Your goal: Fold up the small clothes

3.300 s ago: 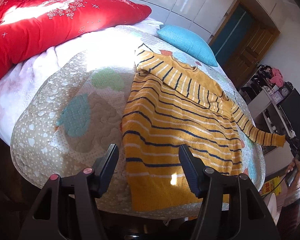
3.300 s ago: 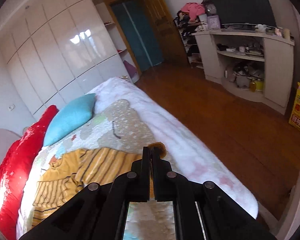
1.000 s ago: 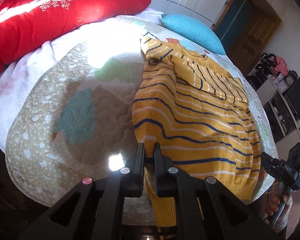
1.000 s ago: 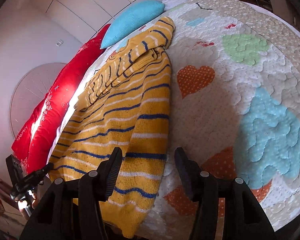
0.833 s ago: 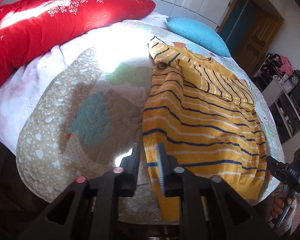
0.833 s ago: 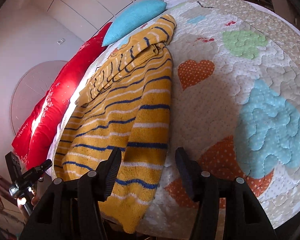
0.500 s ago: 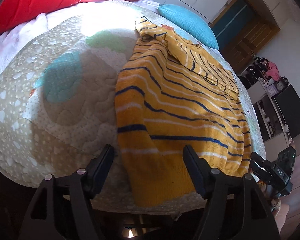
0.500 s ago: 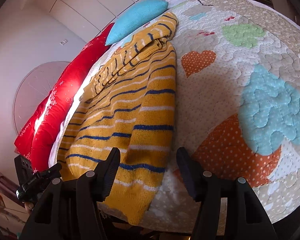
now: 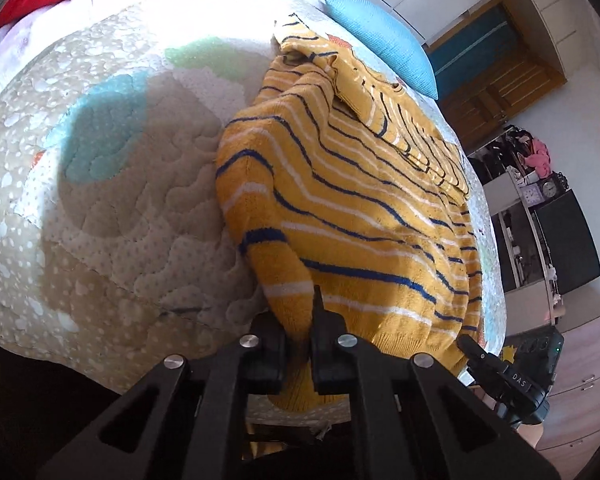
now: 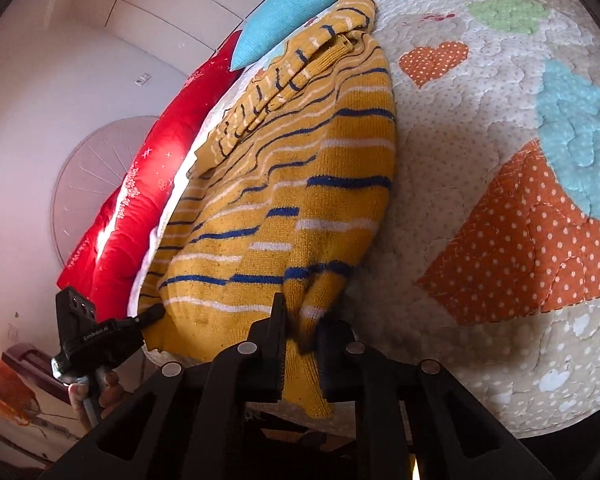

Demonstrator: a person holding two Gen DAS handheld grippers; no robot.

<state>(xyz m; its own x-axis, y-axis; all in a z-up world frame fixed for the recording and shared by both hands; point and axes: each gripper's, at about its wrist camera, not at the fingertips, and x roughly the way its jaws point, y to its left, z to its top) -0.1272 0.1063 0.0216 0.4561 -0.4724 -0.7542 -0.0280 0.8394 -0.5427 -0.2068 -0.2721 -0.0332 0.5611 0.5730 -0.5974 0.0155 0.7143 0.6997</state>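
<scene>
Both cameras sit low at the foot edge of the bed (image 9: 100, 240), very near, and look up along it toward the pillows. The left wrist view faces the door side, the right wrist view the wall. Both share the yellow striped sweater (image 9: 360, 200) (image 10: 300, 160).

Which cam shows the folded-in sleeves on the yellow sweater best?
Left wrist: it looks along the whole sweater, with the striped sleeves lying across the chest near the blue pillow. The right wrist view shows them too, but from the side, squeezed and bunched near the far edge.
</scene>
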